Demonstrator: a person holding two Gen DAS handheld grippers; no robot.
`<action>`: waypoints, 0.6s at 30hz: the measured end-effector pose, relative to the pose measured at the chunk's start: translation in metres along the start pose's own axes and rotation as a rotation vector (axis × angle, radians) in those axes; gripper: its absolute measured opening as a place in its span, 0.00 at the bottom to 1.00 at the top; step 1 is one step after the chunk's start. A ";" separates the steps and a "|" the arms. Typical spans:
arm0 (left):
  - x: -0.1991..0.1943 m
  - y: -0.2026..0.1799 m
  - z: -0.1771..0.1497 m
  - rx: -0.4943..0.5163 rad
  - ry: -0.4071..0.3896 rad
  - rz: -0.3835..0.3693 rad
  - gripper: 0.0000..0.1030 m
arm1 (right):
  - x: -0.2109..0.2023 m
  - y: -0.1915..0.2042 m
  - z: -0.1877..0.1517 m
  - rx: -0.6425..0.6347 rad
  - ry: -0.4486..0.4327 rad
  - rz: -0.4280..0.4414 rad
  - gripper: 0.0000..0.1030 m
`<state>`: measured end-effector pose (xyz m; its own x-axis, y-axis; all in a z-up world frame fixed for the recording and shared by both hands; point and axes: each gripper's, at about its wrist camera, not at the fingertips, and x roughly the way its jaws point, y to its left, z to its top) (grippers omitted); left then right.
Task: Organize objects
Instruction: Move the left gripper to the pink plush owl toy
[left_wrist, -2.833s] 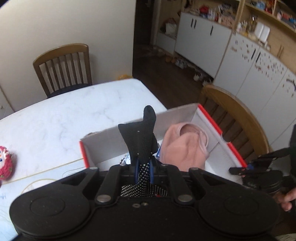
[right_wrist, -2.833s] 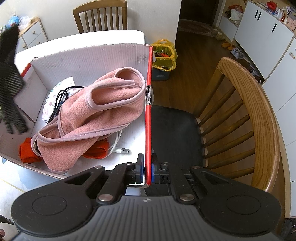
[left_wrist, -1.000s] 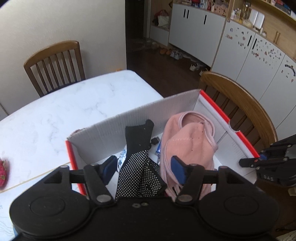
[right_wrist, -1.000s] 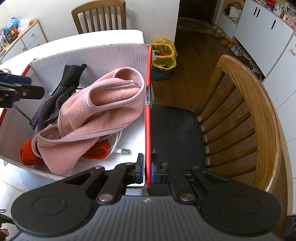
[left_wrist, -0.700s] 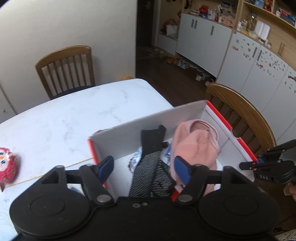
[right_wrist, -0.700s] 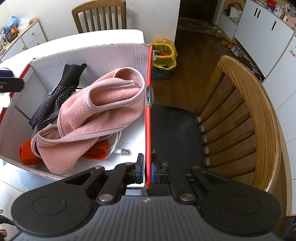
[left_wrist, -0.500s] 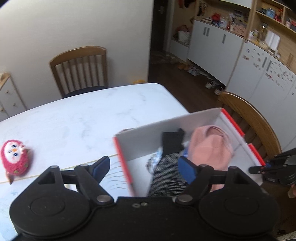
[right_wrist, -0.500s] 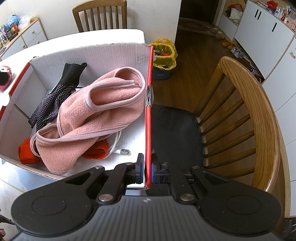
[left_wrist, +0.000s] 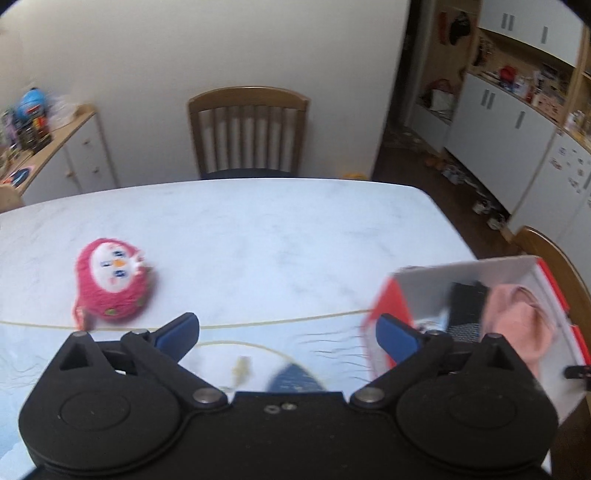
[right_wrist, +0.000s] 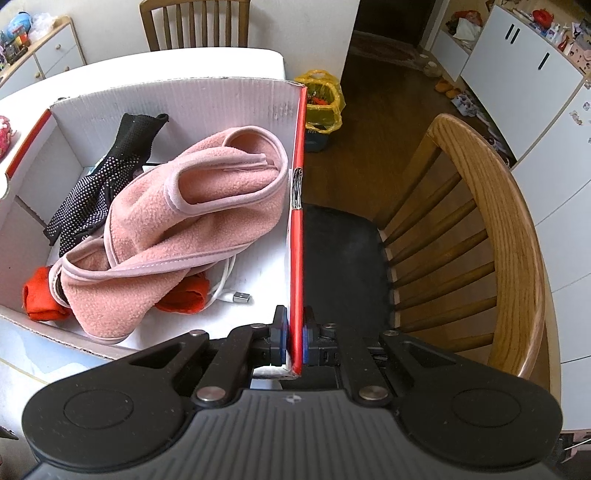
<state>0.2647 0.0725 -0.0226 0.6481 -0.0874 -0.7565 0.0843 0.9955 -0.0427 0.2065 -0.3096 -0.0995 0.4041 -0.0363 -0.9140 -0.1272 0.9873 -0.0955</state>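
Note:
A white cardboard box with red edges (right_wrist: 236, 99) stands at the table's right end; it also shows in the left wrist view (left_wrist: 461, 269). Inside lie a black dotted glove (right_wrist: 107, 177), a pink fleece garment (right_wrist: 192, 221), orange cloth (right_wrist: 40, 299) and a white USB cable (right_wrist: 236, 295). My right gripper (right_wrist: 294, 332) is shut on the box's red right wall (right_wrist: 297, 240). My left gripper (left_wrist: 286, 328) is open and empty above the table, left of the box. A pink plush owl toy (left_wrist: 112, 282) lies on the table to its left.
The white marble table (left_wrist: 277, 229) has a light blue printed mat (left_wrist: 258, 354) at its near edge. A wooden chair (left_wrist: 247, 136) stands at the far side, another (right_wrist: 491, 236) right of the box. A sideboard (left_wrist: 55, 155) stands far left. A yellow bag (right_wrist: 321, 96) sits on the floor.
My left gripper let go of the black glove into the box, opened, and swung left away from the box toward the plush toy. My right gripper has kept hold of the box wall.

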 end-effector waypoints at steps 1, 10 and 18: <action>0.002 0.008 0.001 -0.006 0.000 0.008 0.99 | 0.000 0.001 0.001 0.001 0.003 -0.005 0.08; 0.023 0.082 0.025 -0.003 0.002 0.120 0.99 | 0.004 0.006 0.004 0.011 0.025 -0.042 0.10; 0.054 0.131 0.049 0.048 0.034 0.201 0.99 | 0.007 0.011 0.009 0.019 0.051 -0.078 0.12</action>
<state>0.3480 0.1962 -0.0366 0.6300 0.1147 -0.7681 -0.0075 0.9899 0.1417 0.2157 -0.2974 -0.1034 0.3657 -0.1205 -0.9229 -0.0799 0.9839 -0.1601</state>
